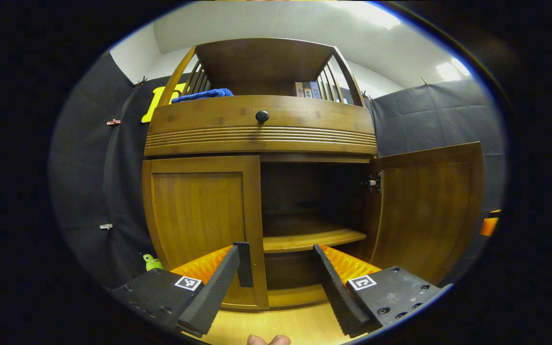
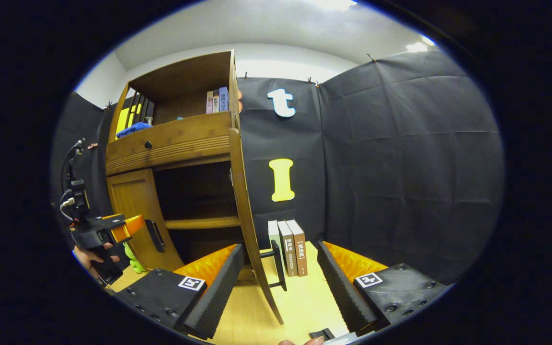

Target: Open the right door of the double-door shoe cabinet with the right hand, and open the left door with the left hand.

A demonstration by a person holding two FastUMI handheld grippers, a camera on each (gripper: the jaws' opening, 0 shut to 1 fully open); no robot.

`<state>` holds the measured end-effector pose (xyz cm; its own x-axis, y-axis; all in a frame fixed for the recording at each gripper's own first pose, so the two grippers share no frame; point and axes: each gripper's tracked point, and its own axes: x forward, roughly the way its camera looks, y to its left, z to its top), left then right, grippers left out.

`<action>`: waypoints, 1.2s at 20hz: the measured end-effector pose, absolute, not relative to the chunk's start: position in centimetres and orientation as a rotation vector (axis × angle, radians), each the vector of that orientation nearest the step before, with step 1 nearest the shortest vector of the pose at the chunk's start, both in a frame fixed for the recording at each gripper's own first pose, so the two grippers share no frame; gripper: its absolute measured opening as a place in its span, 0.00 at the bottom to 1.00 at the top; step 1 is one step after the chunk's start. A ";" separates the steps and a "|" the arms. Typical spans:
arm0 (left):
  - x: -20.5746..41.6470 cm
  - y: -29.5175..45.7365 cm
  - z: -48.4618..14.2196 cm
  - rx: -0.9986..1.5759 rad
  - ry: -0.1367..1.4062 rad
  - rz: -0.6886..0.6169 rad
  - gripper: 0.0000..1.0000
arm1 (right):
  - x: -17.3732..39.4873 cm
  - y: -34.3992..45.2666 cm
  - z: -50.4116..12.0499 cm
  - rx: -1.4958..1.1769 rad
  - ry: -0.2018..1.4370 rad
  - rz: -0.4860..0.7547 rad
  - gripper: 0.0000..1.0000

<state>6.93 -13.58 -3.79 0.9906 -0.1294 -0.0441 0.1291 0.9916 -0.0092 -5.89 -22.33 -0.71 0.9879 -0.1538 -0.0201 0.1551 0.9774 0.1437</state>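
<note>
The wooden shoe cabinet (image 1: 261, 129) faces me in the left gripper view. Its left door (image 1: 199, 220) is closed, and a black vertical handle (image 1: 244, 264) sits at its inner edge. The right door (image 1: 429, 206) is swung wide open, baring an inner shelf (image 1: 304, 235). My left gripper (image 1: 278, 251) is open just in front of the left door, its left finger beside the handle. In the right gripper view the right door (image 2: 249, 225) is seen edge-on with its handle (image 2: 278, 266). My right gripper (image 2: 280, 249) is open, with the door's edge between its fingers and untouched. The left gripper (image 2: 108, 230) is at far left, held by a hand (image 2: 86, 256).
Three books (image 2: 288, 247) stand on the light wooden surface (image 2: 304, 302) against the black cloth wall, just behind the open door. A small green toy (image 1: 151, 262) sits left of the cabinet. A drawer with a black knob (image 1: 262, 116) and a blue cloth (image 1: 204, 94) lie above the doors.
</note>
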 end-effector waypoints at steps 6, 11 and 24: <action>7.8 -11.8 -5.1 0.008 0.060 -0.123 0.94 | -6.1 -17.1 0.2 0.113 0.000 -0.103 0.98; 9.2 -10.2 -7.1 0.010 0.084 -0.096 0.95 | -5.2 -12.9 0.3 0.118 0.002 -0.057 0.98; 18.6 -9.5 -12.7 0.033 0.138 -0.029 0.75 | -1.4 -11.0 0.1 0.114 0.032 -0.026 0.98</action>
